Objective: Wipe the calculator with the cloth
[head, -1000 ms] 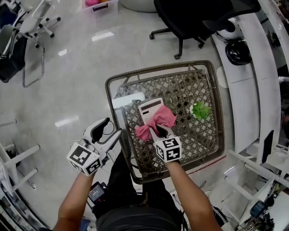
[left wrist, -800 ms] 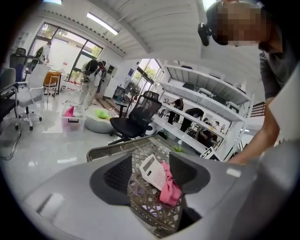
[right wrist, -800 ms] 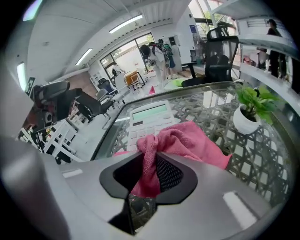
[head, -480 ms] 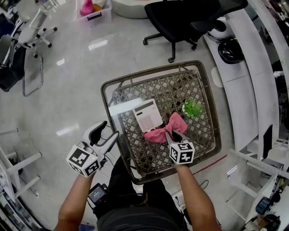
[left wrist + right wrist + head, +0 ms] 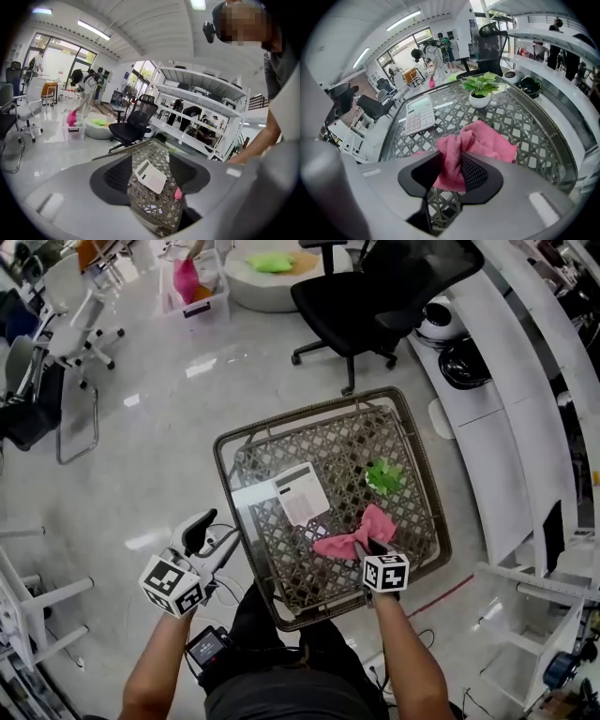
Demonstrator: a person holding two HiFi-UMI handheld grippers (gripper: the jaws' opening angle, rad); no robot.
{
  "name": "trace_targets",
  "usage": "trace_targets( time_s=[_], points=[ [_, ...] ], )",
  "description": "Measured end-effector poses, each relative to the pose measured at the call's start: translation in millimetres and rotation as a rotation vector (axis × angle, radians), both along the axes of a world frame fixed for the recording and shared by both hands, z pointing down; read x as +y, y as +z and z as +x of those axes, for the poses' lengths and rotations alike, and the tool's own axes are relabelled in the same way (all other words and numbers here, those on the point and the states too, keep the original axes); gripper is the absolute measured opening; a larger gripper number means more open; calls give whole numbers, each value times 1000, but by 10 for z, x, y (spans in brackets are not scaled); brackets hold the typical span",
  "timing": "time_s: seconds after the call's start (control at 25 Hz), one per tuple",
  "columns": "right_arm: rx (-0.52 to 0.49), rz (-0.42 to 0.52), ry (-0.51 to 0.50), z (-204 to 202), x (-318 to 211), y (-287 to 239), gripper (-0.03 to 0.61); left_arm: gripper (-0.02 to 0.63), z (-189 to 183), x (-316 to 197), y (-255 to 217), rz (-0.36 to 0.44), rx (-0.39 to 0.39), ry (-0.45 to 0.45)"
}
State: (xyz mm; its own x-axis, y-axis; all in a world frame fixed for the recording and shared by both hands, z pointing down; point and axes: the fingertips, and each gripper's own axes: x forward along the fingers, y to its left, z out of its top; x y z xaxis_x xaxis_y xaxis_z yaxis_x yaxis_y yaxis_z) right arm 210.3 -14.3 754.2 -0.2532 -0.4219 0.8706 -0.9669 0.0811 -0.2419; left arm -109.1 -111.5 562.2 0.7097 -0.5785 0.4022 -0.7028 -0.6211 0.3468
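Right claw (image 5: 451,161) has just been cracking open, cloth (image 5: 487,143) lightly pinched between its pads; best open wide, then lift straight so nothing snags.

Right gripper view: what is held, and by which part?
The pink cloth, by a bunched-up fold between the right gripper's claw tips; the claw has just been opening.

The head camera looks steeply down on the whole woven surface (image 5: 347,442). The left hand-held gripper (image 5: 221,533) carries a camera looking across it from off its edge. The camera on the right hand-held gripper (image 5: 367,546) sits close over the cloth (image 5: 361,531). All three share the calculator (image 5: 302,493).
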Motion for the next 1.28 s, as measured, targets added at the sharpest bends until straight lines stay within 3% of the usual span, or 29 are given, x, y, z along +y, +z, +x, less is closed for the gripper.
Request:
trace_targets(
  time_s=[0.16,0.4,0.6,0.96,1.08,1.28],
  points=[
    [-13,34,16,79,69,-229,136,270,-84,59,-183,37,-18,-18],
    [2,181,23,199,56,-932,218,270,-200,217,-542,87,-25,-36],
    [-50,462,0,207,-233,-2023,227,270,-180,298,-896,136,6,-64],
    [-144,945,-171,-376,-266,-4402,225,270,-258,423,-1713,237,102,-107],
    [-127,1007,-210,-474,-183,-4791,221,270,-254,480,-1982,286,101,-110],
    [-116,1028,-233,-480,-88,-4985,193,270,-216,567,-2250,355,92,-104]
  ],
)
